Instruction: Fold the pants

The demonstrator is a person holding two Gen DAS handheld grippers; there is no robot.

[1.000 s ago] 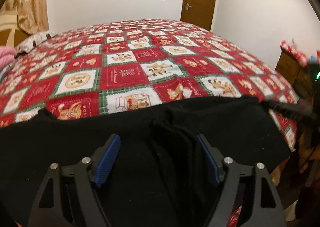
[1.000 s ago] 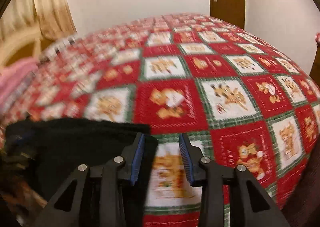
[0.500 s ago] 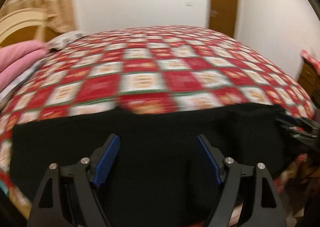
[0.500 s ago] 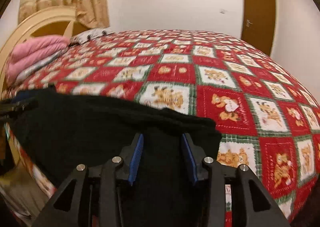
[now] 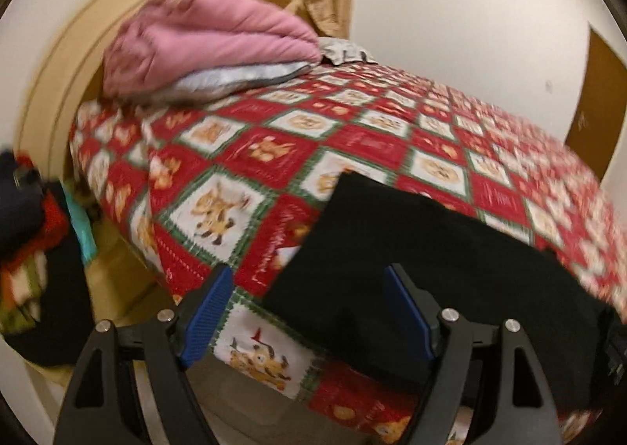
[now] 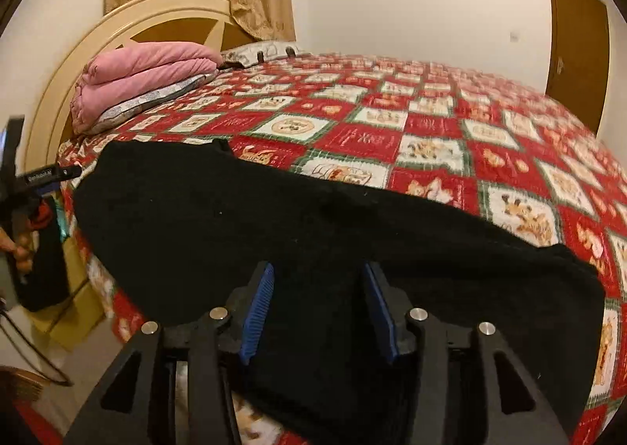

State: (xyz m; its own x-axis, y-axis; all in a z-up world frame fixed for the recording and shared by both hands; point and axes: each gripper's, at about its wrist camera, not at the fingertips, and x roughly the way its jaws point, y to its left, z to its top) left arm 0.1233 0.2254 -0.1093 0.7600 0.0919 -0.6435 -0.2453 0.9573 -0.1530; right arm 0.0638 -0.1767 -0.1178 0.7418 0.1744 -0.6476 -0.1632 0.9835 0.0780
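Note:
The black pants (image 6: 313, 233) lie spread flat along the near edge of the bed, on the red patchwork quilt (image 6: 431, 131). My right gripper (image 6: 319, 290) is open, its blue pads above the pants near the bed edge, holding nothing. My left gripper (image 5: 309, 296) is open over the left end of the pants (image 5: 411, 260); its left pad is over bare quilt (image 5: 243, 155), its right pad over black cloth. The left gripper also shows at the far left of the right wrist view (image 6: 39, 178).
A folded pink blanket (image 6: 145, 72) on a grey pillow lies by the cream headboard (image 6: 129, 25). A brown door (image 6: 580, 45) is at the far right. A pile of clothes (image 5: 27, 241) sits left of the bed.
The left gripper has swung left, from the middle of the pants to their left end. The right gripper has shifted over the pants and opened a little wider.

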